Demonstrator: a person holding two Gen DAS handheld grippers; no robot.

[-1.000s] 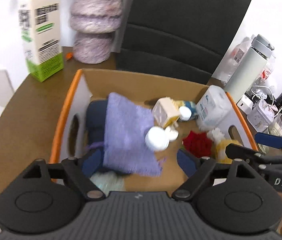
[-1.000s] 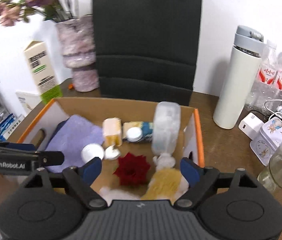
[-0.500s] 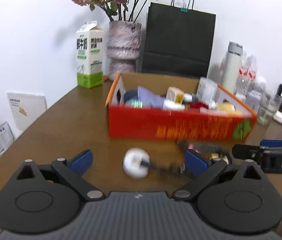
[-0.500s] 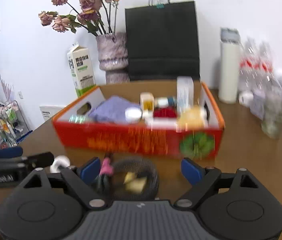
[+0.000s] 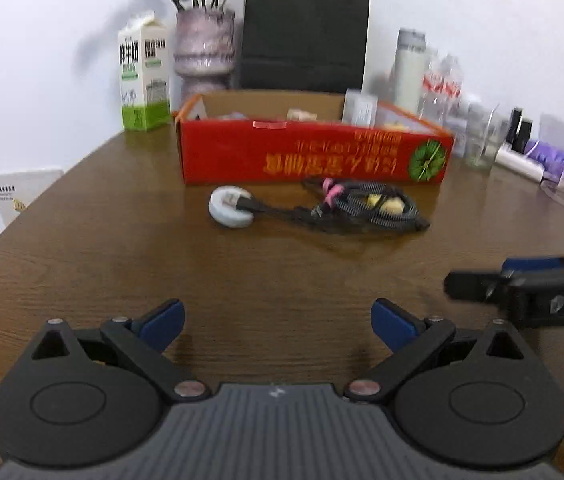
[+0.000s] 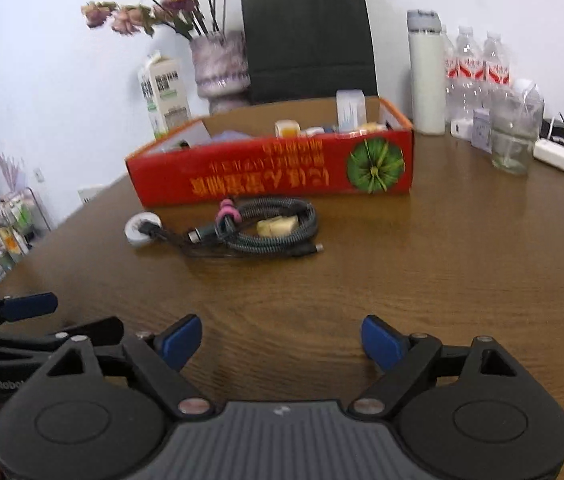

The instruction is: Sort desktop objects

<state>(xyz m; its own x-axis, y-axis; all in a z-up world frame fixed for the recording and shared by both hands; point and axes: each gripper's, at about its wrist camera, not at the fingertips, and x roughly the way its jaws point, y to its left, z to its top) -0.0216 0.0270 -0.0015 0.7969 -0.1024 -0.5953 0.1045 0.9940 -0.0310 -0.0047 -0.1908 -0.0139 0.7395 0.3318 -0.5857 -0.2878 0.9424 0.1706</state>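
Cable (image 6: 259,225), one coiled bundle of dark braid, lies on the wooden table (image 6: 442,280) well ahead of both grippers, just in front of the red box (image 6: 273,174). Its long axis runs across the view, side to side, parallel with the box's front wall. One plug end points right (image 6: 314,247); the other end reaches left onto a single white round puck (image 6: 142,229), which it touches. A pink tie (image 6: 226,212) wraps the coil, and a pale yellow piece (image 6: 277,225) sits inside the loop; what that piece is cannot be made out.

Box contents are mostly hidden behind its wall: only the tops of a few small packages show, blurred, and they cannot be counted with any confidence.

Left gripper (image 5: 277,322) hangs above bare table, both blue pads spread wide with nothing between them. Right gripper (image 6: 282,340) is likewise spread and empty, beside the left one. In each wrist view the other gripper is cut off at the frame edge.

Behind the box stand one milk carton (image 6: 165,96), one vase of flowers (image 6: 221,66), one black paper bag (image 6: 308,36), one white flask (image 6: 426,72) and at least three water bottles (image 6: 468,68), partly overlapping.
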